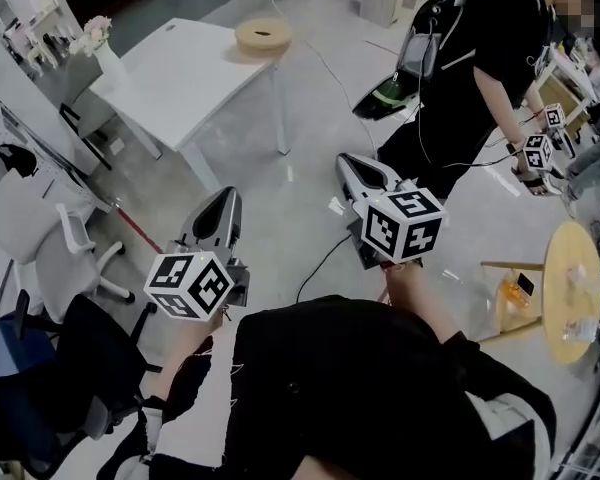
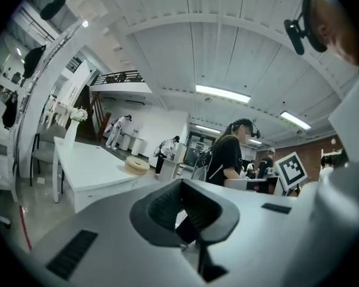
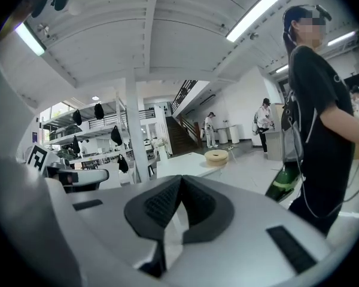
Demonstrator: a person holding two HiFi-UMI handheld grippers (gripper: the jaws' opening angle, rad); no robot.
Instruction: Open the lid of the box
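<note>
A round, light wooden box (image 1: 263, 36) sits on the far corner of a white table (image 1: 180, 78), well away from both grippers. It also shows small in the left gripper view (image 2: 137, 165) and the right gripper view (image 3: 216, 156). My left gripper (image 1: 220, 203) is held over the floor, pointing forward, its jaws shut with nothing between them (image 2: 180, 184). My right gripper (image 1: 352, 163) is beside it at the right, also shut and empty (image 3: 180, 181). Both point slightly upward, toward the room and ceiling.
Another person (image 1: 480, 68) in black stands at the right holding marker-cube grippers (image 1: 540, 148). A round wooden side table (image 1: 570, 288) is at the far right. A white office chair (image 1: 40, 238) stands at the left. A cable (image 1: 320, 263) runs across the grey floor.
</note>
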